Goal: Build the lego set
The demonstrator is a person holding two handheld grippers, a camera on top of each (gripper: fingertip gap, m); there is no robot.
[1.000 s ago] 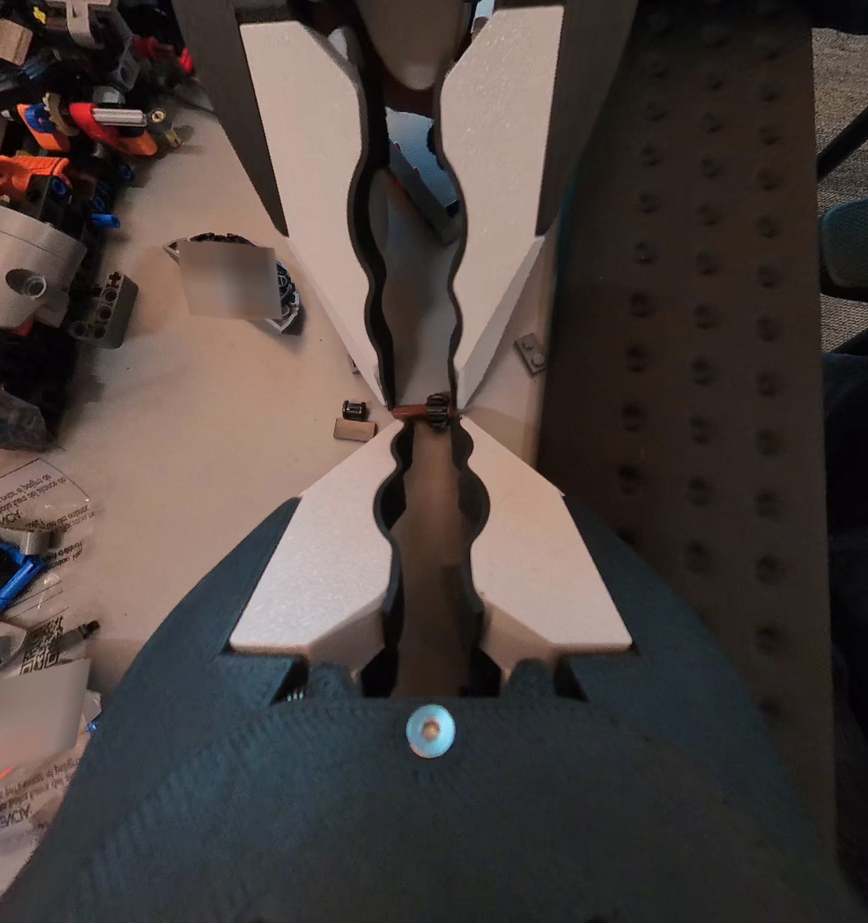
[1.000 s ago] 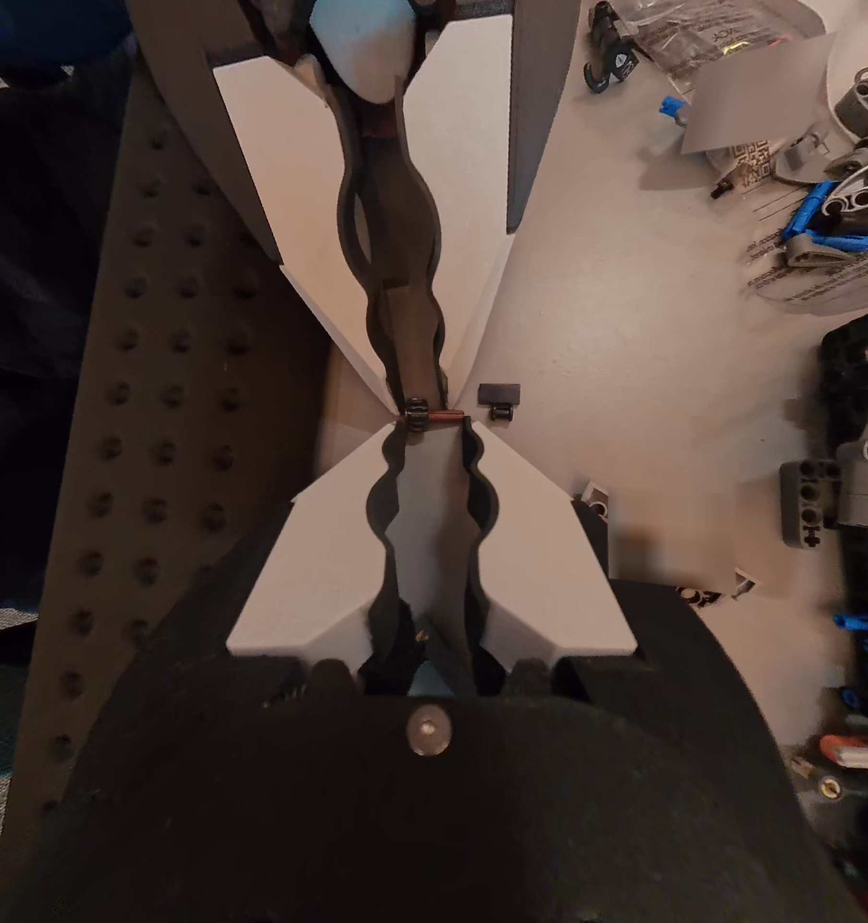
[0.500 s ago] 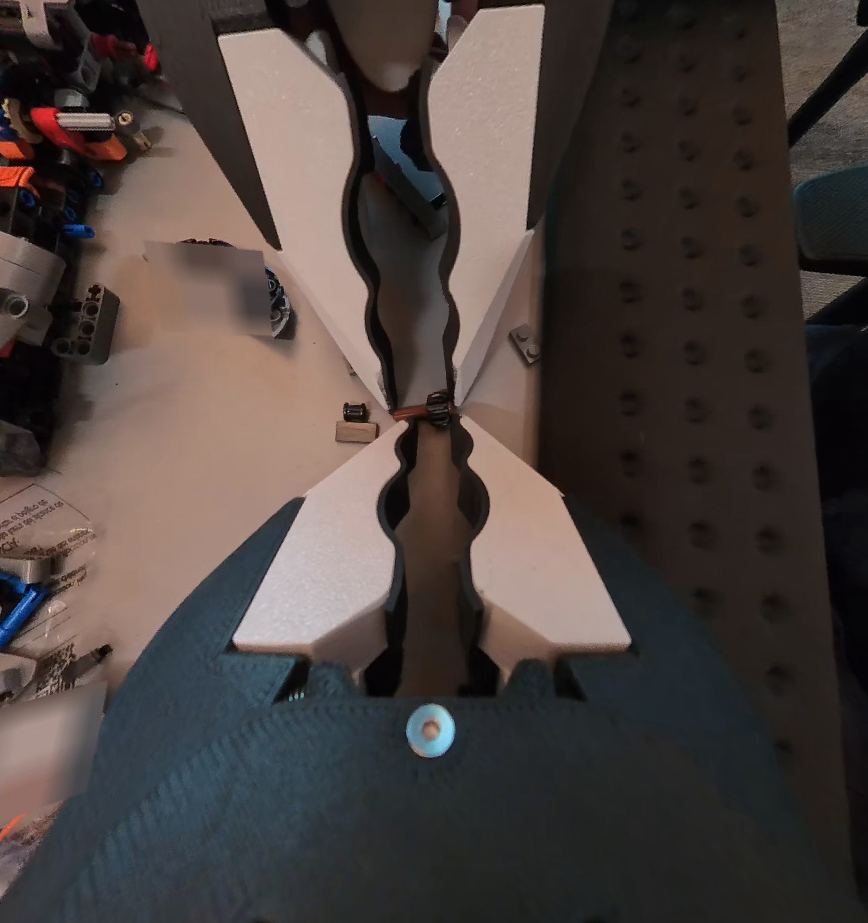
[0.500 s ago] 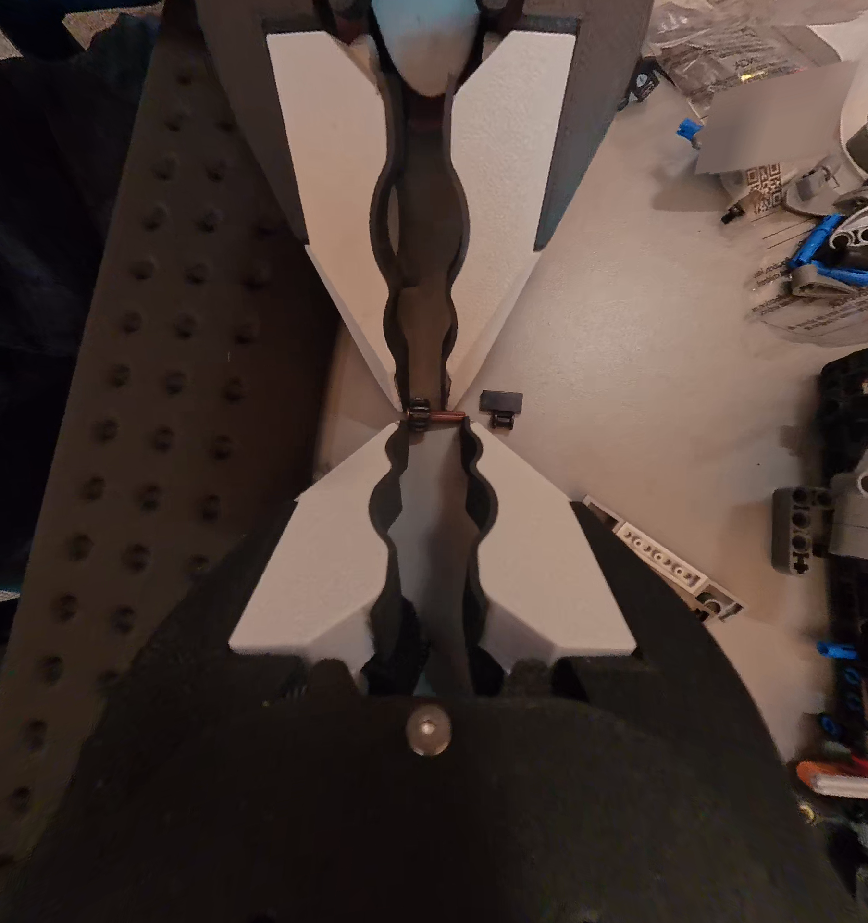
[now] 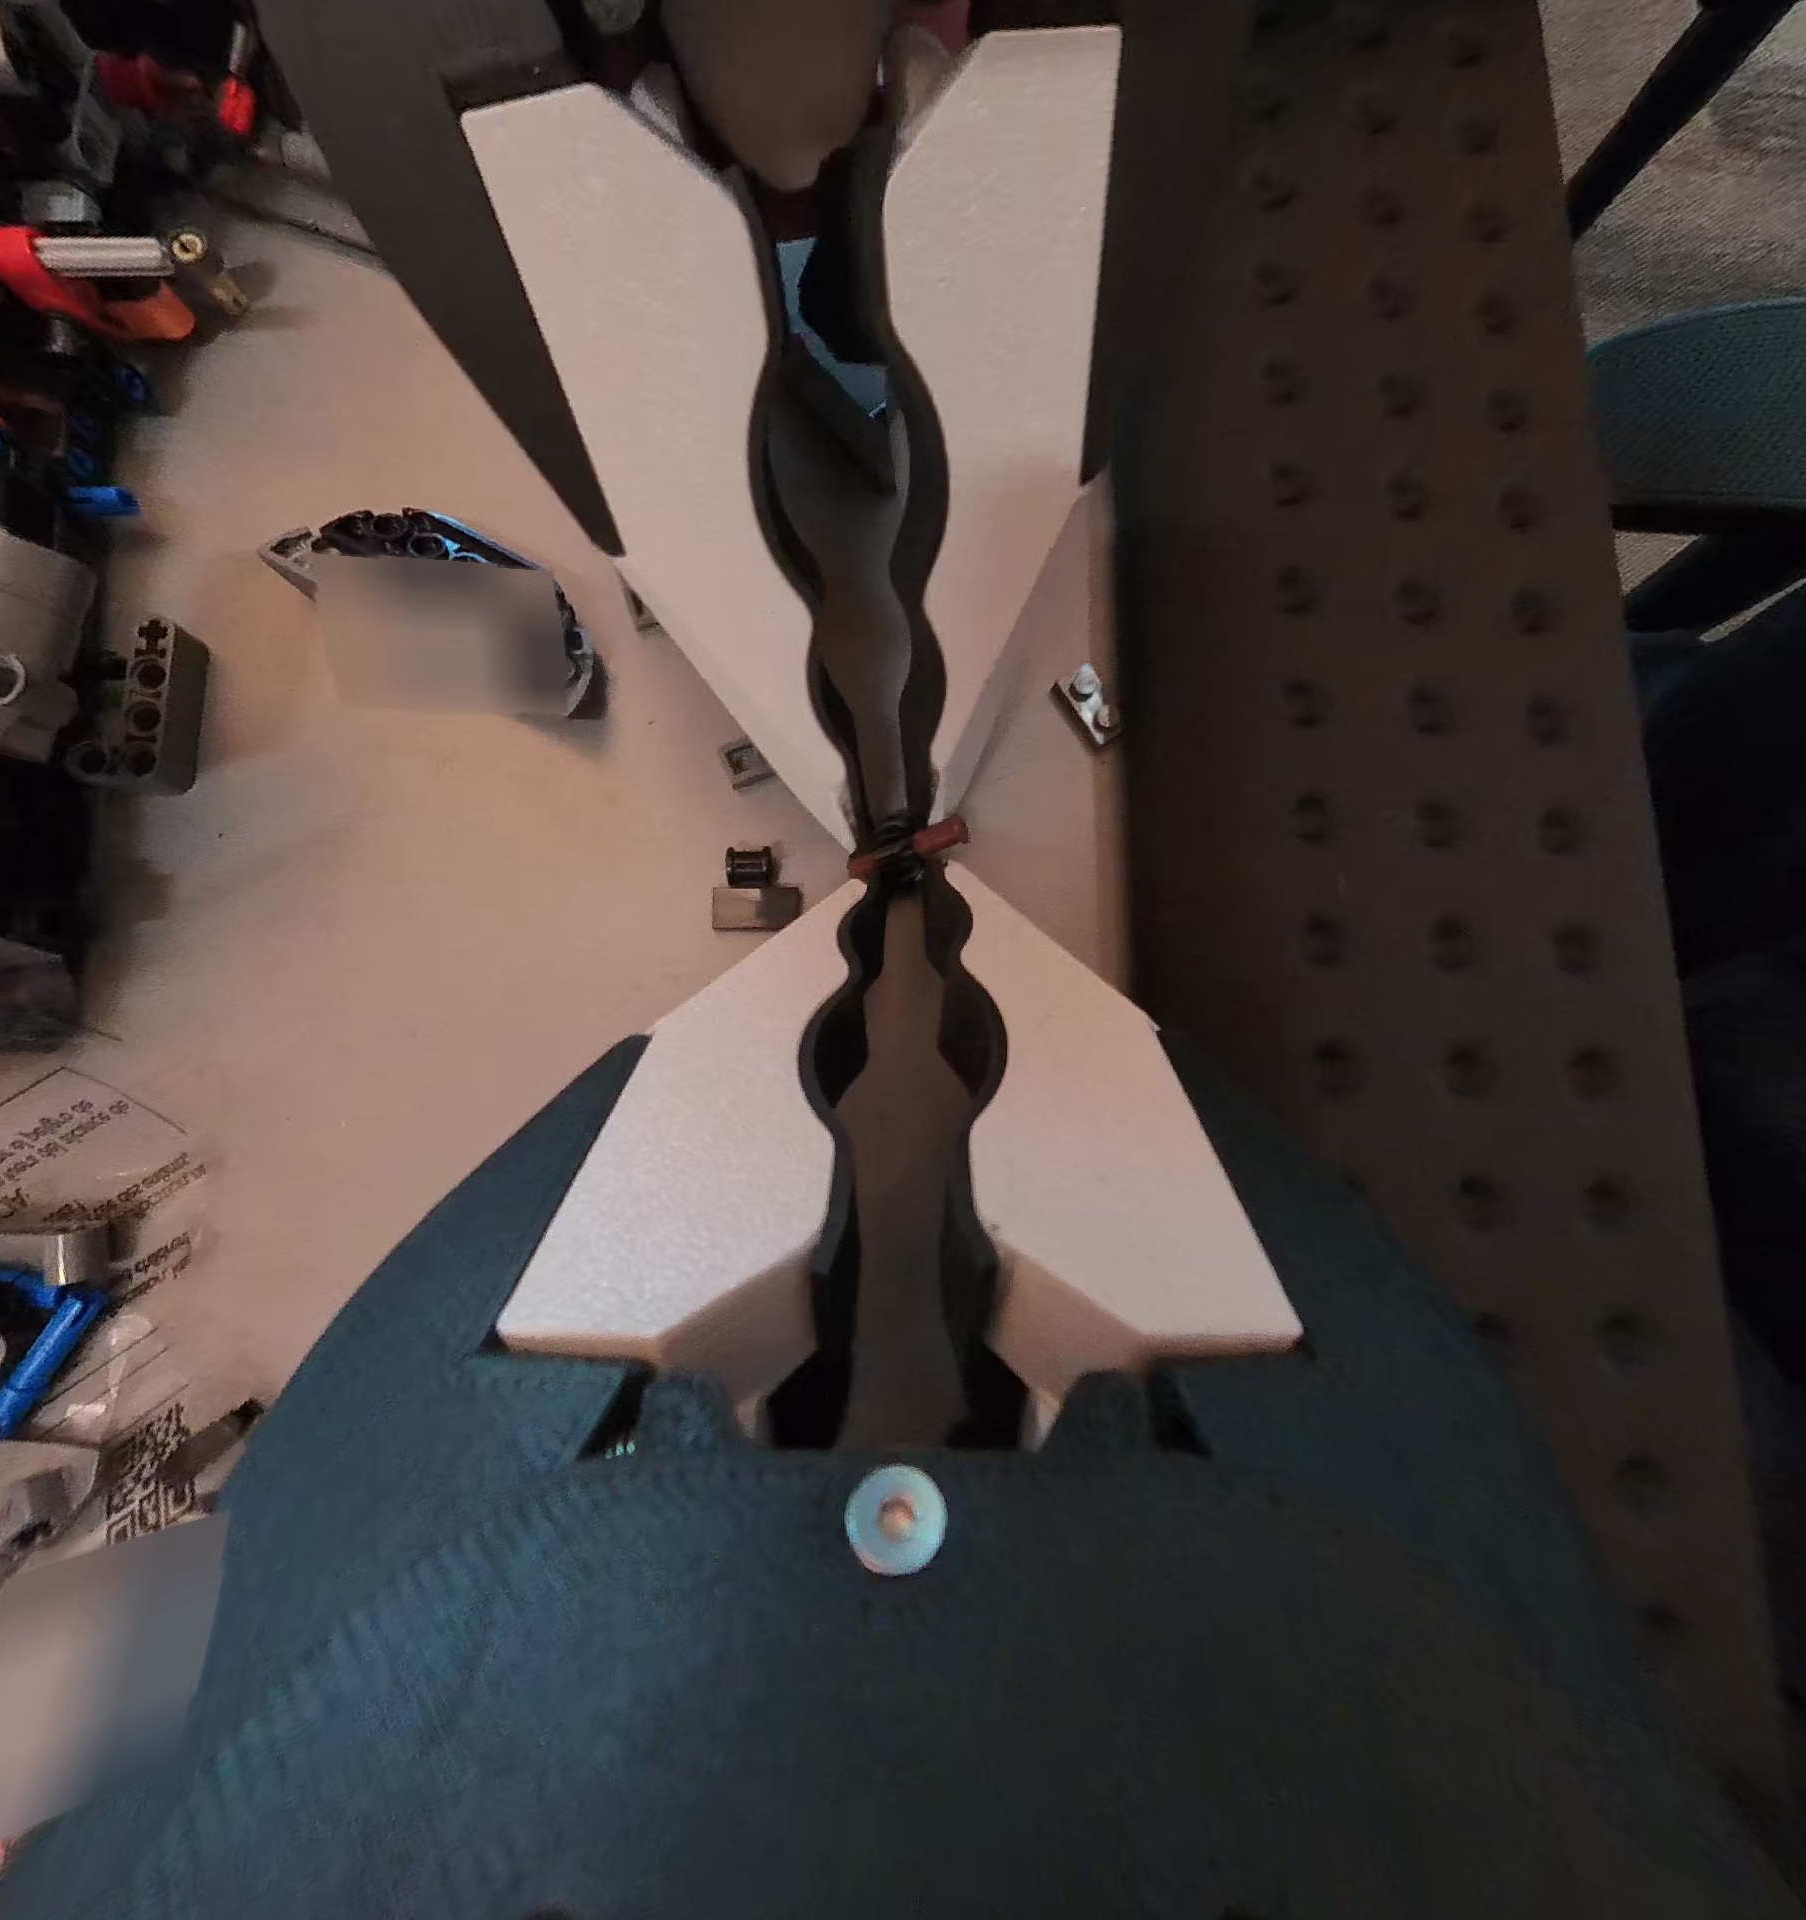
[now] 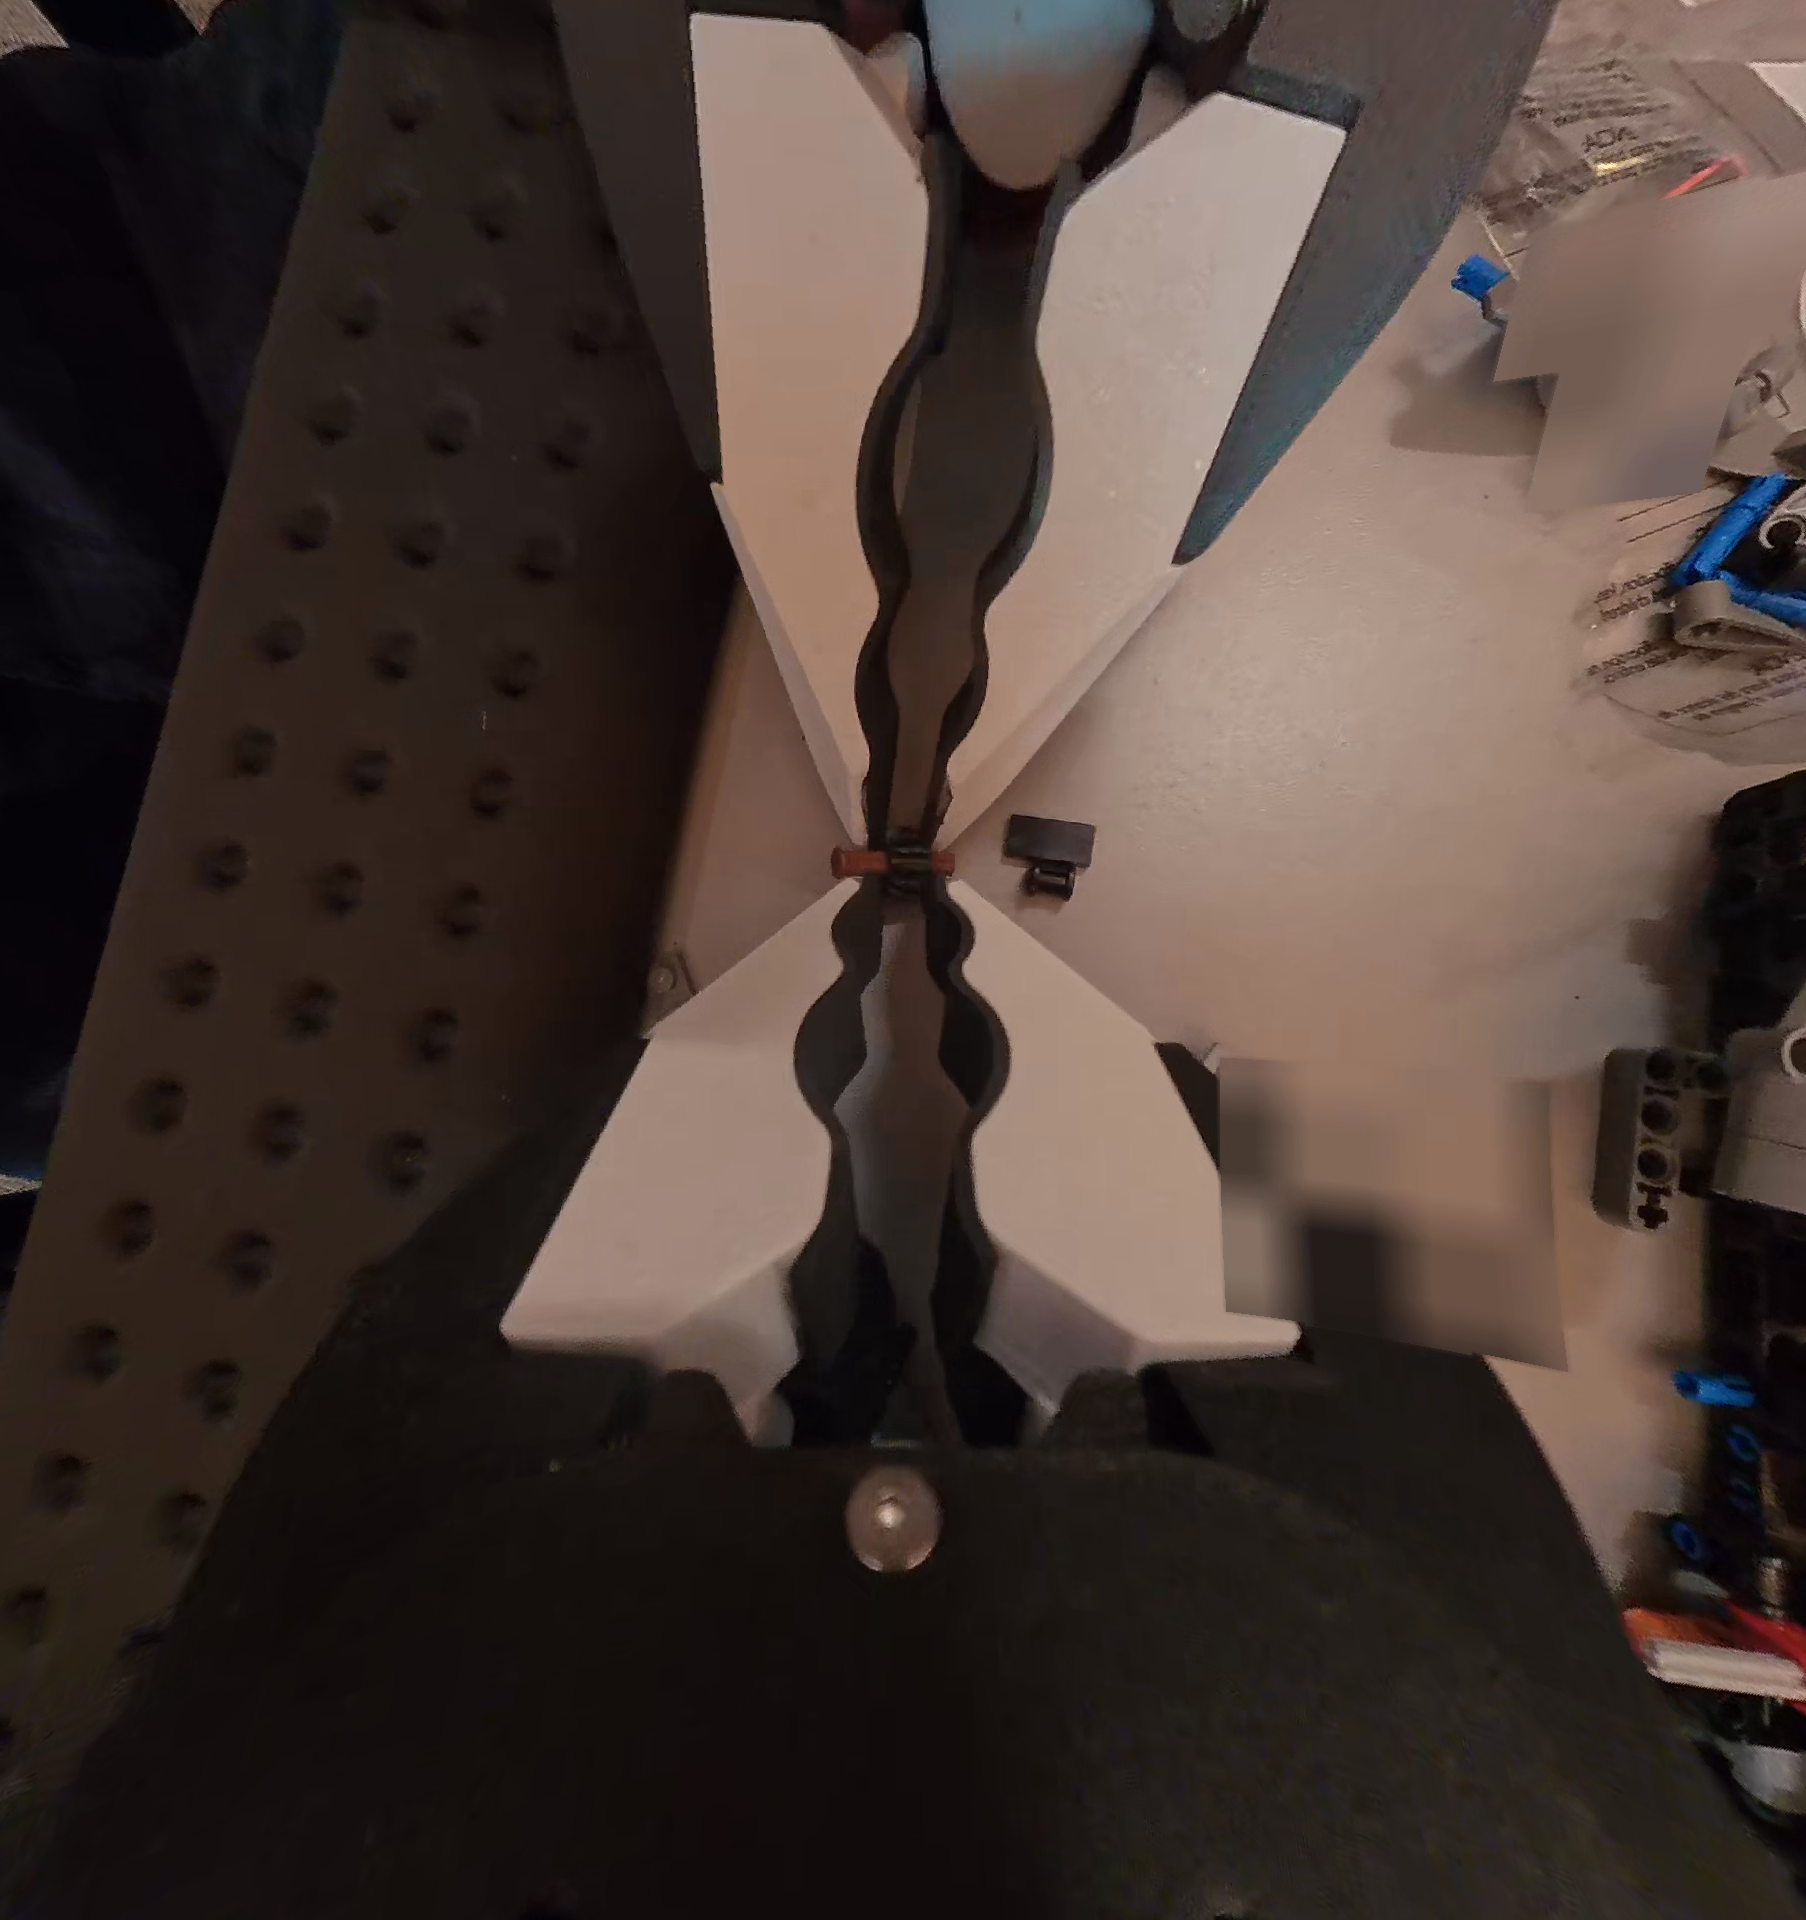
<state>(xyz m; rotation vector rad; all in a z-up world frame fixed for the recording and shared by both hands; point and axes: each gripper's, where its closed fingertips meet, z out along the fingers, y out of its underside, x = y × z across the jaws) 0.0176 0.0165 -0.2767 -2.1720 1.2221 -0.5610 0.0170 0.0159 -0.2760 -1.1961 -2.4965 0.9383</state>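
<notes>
My two grippers meet tip to tip above the pale table [image 5: 442, 997]. Between the tips is a short red axle [image 5: 949, 831] with a small black bush [image 5: 894, 847] on it near its middle. My left gripper [image 5: 904, 896] is shut on this piece from below in the left wrist view, and the right gripper comes in from above. In the right wrist view my right gripper [image 6: 904, 902] is shut on the same axle [image 6: 849, 860] and bush [image 6: 909, 860]. Both axle ends stick out past the fingertips.
A loose black bush [image 5: 748, 862] and small tile [image 5: 757, 906] lie just left of the tips. A dark perforated board [image 5: 1398, 831] runs along one side. A part-built model [image 5: 5, 623], a grey beam [image 5: 146, 707] and bags of parts [image 5: 26, 1299] crowd the far left. Left and right tips are no more than a few centimetres apart.
The black bush has slid from one end of the red axle to near its middle. Both grippers' fingers have closed in tighter, and the axle ends now poke out on both sides.
</notes>
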